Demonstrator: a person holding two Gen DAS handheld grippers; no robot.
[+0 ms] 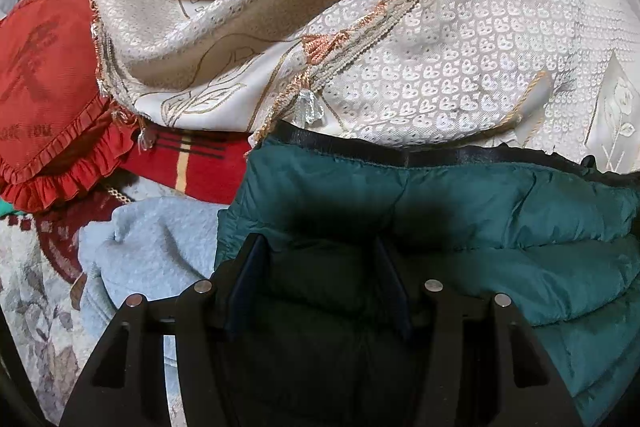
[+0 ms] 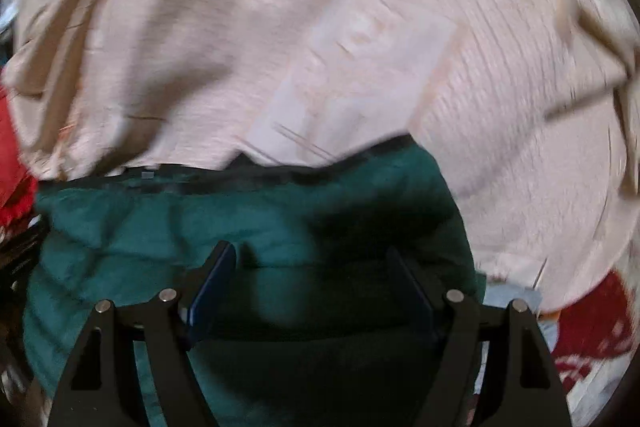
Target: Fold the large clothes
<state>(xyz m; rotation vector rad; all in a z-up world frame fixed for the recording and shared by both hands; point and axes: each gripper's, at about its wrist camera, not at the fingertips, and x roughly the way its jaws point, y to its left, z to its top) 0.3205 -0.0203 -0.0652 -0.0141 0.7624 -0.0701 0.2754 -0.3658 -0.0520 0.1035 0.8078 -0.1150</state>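
A dark green quilted jacket (image 1: 500,219) with a black hem band lies across the lower half of both views, on top of a heap of textiles. My left gripper (image 1: 318,247) hangs just over the jacket's left part. Its jaws are partly apart, the blue pads (image 1: 248,287) are bare, and green fabric lies in shadow beneath them. My right gripper (image 2: 310,255) is open wide over the jacket (image 2: 160,227) near its right end, with nothing pressed between its fingers. The right wrist view is blurred by motion.
A cream patterned cloth with tassel trim (image 1: 400,59) lies bunched behind the jacket, seen blurred as the cream cloth (image 2: 320,47). To the left sit a red ruffled cushion (image 1: 44,87), a red striped blanket (image 1: 200,171) and a pale blue towel (image 1: 152,247). Red fabric (image 2: 592,323) shows at right.
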